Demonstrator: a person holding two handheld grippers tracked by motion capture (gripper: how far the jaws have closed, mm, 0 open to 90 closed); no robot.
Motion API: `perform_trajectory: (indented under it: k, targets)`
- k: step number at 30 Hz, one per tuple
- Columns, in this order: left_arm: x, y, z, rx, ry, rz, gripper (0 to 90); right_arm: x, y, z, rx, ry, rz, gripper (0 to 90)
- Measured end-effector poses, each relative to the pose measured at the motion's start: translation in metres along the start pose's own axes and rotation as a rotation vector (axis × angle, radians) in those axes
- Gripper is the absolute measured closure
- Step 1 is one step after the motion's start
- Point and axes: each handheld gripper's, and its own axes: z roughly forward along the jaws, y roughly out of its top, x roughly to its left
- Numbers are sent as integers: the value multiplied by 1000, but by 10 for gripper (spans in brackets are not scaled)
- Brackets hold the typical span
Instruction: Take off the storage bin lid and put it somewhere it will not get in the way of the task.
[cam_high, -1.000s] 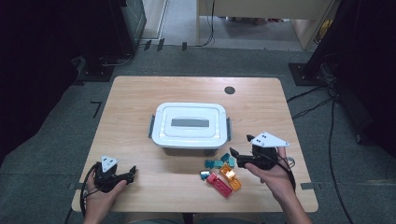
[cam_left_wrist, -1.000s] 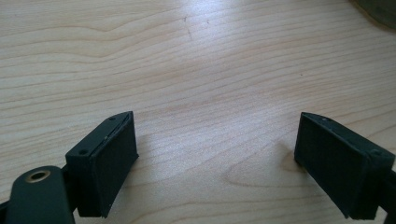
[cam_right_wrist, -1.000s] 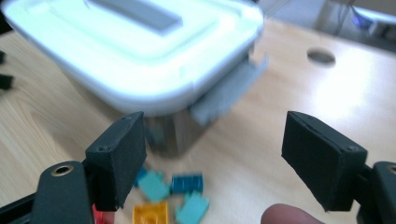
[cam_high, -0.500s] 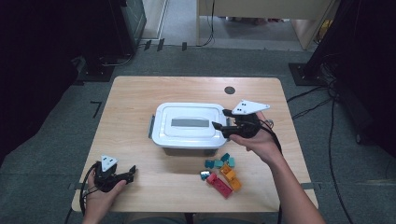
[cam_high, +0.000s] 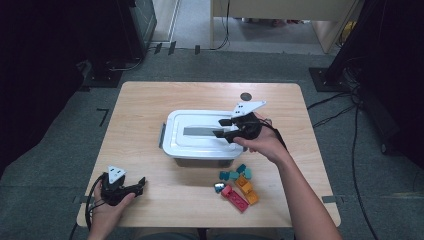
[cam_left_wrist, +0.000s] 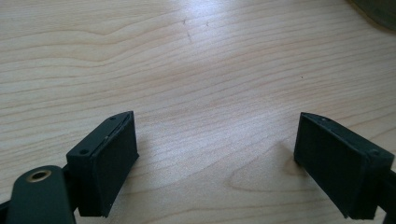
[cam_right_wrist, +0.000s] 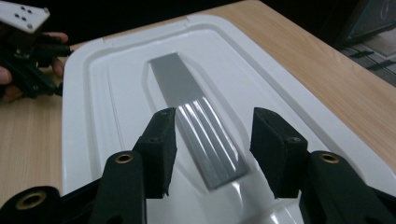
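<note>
The right claw (cam_right_wrist: 212, 154), jaws half-parted and just closing with nothing pinched yet, hovers over the white box lid (cam_right_wrist: 116, 93), the grey handle (cam_right_wrist: 196, 130) directly beneath and ahead. Lower squarely so both pads straddle the handle's near end before squeezing. Farther off, the left claw (cam_high: 131, 186) rests open and empty on the table (cam_high: 150, 100).

My table (cam_high: 150, 105) is pale wood, smooth and matt. The box lid (cam_right_wrist: 93, 93) looks like glossy white plastic with a grey handle (cam_right_wrist: 196, 126). My jaws' pads look matt black.
</note>
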Motion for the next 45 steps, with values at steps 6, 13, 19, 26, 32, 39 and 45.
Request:
perform_trajectory:
  k: [6,13,19,26,32,39,45]
  targets:
    - [0,0,0,0,0,0,132,-4,6,15,-3,57,-50,566]
    - [0,0,0,-1,-2,2,132,-5,14,26,39,106,-76,531]
    - [1,0,-1,4,-6,7,132,-4,16,35,83,111,-112,543]
    - [-14,16,-11,-53,-18,24,156,-7,16,35,73,133,-96,591]
    - [-39,41,-24,-159,-71,53,331,-6,22,38,87,147,-116,589]
    - [-56,65,-24,-195,-205,73,618,1,29,48,127,136,-149,532]
    - [-65,76,-26,-220,-249,82,714,-3,30,51,117,151,-138,602]
